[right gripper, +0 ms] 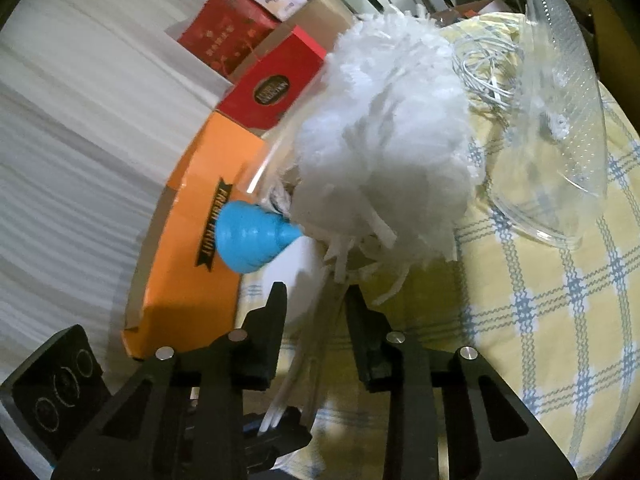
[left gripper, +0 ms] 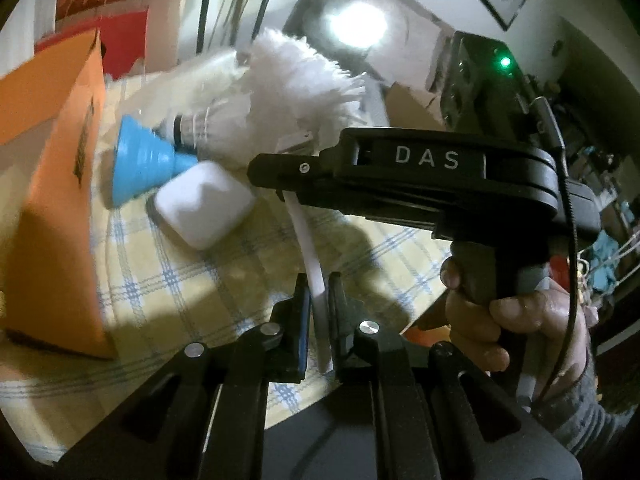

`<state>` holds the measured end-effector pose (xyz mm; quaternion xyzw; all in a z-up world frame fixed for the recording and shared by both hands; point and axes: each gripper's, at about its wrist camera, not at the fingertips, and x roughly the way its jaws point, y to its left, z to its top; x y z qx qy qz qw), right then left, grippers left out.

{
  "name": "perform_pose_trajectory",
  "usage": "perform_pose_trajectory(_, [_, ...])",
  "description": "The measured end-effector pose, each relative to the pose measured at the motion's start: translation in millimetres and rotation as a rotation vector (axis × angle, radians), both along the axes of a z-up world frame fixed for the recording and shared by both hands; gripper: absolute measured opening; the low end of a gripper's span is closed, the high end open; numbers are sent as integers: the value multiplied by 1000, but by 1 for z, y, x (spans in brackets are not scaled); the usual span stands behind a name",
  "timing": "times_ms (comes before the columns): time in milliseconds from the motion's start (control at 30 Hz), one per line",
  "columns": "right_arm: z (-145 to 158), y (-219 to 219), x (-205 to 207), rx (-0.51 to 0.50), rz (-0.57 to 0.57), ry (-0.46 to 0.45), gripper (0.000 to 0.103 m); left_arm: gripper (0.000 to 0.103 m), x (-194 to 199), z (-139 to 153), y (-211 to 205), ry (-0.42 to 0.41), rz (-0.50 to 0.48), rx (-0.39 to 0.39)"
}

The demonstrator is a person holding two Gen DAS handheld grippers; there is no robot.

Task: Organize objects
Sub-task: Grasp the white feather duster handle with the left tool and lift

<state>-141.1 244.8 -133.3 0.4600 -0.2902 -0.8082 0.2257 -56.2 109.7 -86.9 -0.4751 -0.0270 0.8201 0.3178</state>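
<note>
Right gripper [left gripper: 280,178] marked "DAS", orange box [right gripper: 192,248] reading "FRESH FRUIT"

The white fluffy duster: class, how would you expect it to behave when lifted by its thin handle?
The duster probably feels light, its head all loose strands. Those strands look floppy and may sag. Its thin white handle curves, so may flex.

White duster [right gripper: 384,128], blue funnel [right gripper: 250,236], orange box [right gripper: 188,264], yellow-checked cloth [right gripper: 540,320].

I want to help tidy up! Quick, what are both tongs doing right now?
Left tongs: closed on the white duster handle.
Right tongs: closed on the same handle, nearer the fluffy head.
</note>
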Motion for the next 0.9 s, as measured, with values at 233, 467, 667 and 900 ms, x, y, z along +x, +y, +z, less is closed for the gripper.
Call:
perform_pose_trajectory(233, [34, -1, 14, -19, -4, 65, 30, 8, 9, 31, -12, 60, -13, 28])
perform_pose_trajectory(467, [64, -26, 14, 7, 33, 116, 29, 8, 13, 58, -36, 100, 19, 46])
perform_pose_trajectory(667, [76, -63, 9, 5, 83, 138, 29, 8, 21, 76, -77, 136, 77, 40])
perform_pose_trajectory(900, [85, -115, -5, -26, 153, 144, 29, 7, 21, 88, -128, 150, 145, 46])
